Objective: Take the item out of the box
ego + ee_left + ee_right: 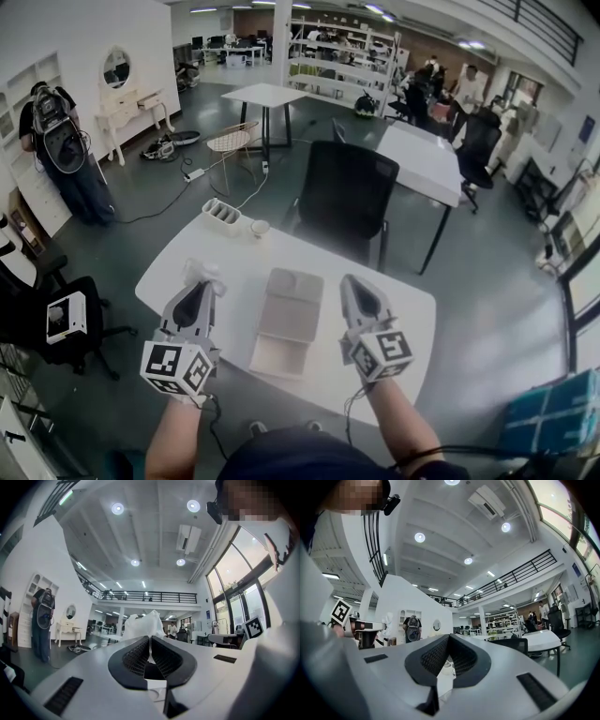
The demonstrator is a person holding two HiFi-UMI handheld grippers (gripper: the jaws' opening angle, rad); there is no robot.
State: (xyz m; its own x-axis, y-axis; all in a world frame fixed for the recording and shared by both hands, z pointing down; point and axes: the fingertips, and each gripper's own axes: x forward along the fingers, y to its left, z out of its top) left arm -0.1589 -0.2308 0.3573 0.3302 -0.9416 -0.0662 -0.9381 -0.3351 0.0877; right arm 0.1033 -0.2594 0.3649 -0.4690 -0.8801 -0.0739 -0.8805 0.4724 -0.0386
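The left gripper [200,282], clenched on the crumpled white item [202,269], holds it clear at nine o'clock of the open box [291,314], while the right gripper [352,282], pinched shut and empty, sits at three.

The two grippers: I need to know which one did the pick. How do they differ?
The left gripper pinches a white crumpled item; the right gripper holds nothing. The left gripper sits left of the open box, the right gripper to its right. Both have their jaws together.
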